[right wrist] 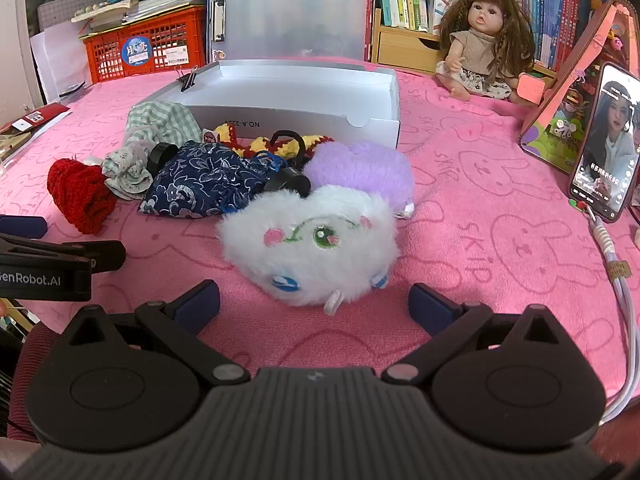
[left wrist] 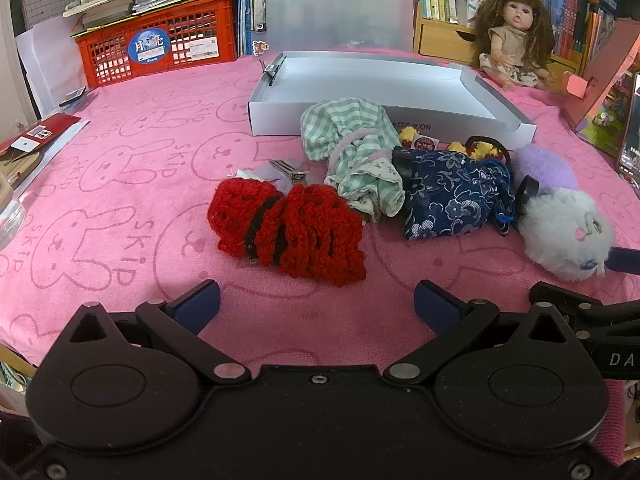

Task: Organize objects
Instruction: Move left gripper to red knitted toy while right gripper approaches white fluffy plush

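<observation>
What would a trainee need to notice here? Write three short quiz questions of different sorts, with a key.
1. True or false: the white box already holds the white plush.
2. Which item lies nearest the left tool? A) red knitted piece B) doll C) phone
3. Fill in: the purple plush lies directly behind the ____ plush.

Key:
1. False; the plush lies on the pink cloth in front of the box, just ahead of the open right tool.
2. A
3. white
</observation>
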